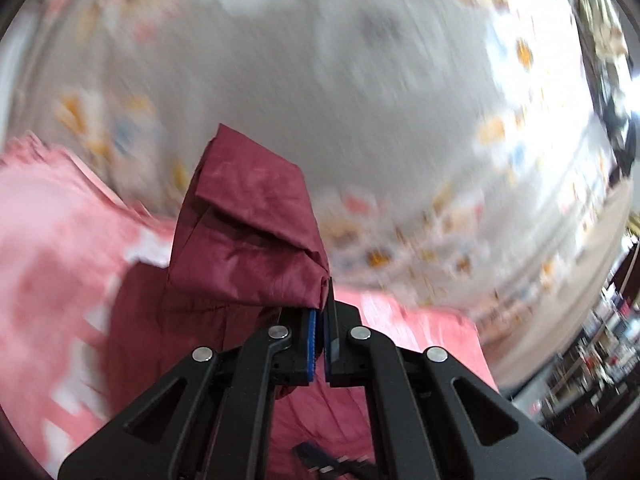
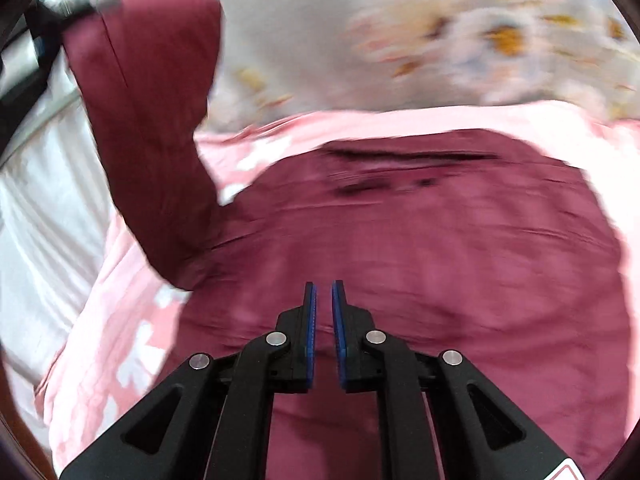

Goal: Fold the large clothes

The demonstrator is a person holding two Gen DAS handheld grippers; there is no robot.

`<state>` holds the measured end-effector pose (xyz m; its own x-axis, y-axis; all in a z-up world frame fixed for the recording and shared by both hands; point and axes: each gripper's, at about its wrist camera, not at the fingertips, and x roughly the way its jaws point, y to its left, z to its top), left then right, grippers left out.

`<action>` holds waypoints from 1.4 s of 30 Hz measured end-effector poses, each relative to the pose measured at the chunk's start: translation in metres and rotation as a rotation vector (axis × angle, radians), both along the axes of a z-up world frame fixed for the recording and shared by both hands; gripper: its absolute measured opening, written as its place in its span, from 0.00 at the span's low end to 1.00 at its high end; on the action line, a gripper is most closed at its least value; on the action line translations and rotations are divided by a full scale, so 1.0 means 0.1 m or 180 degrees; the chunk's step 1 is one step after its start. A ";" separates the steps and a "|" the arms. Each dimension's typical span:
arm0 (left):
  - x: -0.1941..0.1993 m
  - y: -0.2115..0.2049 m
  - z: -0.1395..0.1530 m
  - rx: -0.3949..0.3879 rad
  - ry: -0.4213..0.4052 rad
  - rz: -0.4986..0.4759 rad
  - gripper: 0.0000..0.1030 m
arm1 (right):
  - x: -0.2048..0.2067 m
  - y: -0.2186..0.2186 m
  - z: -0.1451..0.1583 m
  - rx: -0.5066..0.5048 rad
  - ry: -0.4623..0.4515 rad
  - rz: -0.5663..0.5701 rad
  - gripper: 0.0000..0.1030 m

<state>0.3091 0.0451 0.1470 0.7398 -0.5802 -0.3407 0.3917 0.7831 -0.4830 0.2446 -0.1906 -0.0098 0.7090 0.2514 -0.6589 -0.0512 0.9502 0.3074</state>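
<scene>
1. Here the left view alone shows the left tool clamped on a lifted fold of the maroon garment, centre frame.
2. The right view shows the garment's body spread on a pink sheet, one sleeve raised upper left.
3. The right tool stands slightly parted, empty.
4. No writing is readable.

both wrist cams: close, angled down

Garment apparently atop blanket
</scene>
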 end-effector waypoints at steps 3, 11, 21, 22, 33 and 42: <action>0.05 -0.57 -0.48 0.0239 0.0275 -0.0194 0.01 | -0.17 -0.40 0.01 -0.0055 0.0001 -0.0224 0.13; 0.24 -1.46 -1.90 0.0779 0.1064 -0.0339 0.02 | -0.31 -0.85 -0.23 0.0016 0.0140 -0.0512 0.14; -0.10 -0.72 -1.94 -0.0245 0.1018 -0.0211 0.87 | -0.32 -0.93 -0.14 0.0140 -0.0052 -0.0558 0.61; -0.15 -0.52 -1.90 -0.0353 0.0972 -0.0122 0.88 | -0.29 -0.89 -0.14 0.0130 -0.0054 -0.0533 0.61; 0.04 1.22 -2.49 -0.1036 0.1712 0.1043 0.82 | 0.29 0.09 -0.38 -0.0951 0.0048 -0.0020 0.66; 0.35 1.30 -2.55 -0.1426 0.1771 0.1098 0.71 | 0.59 -0.40 -0.20 -0.0497 -0.0044 -0.0409 0.35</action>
<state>0.3442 0.1756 -0.1082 0.6926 -0.5185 -0.5015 -0.2291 0.5011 -0.8345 0.3034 -0.2306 -0.0302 0.7379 0.0536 -0.6728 0.0704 0.9853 0.1558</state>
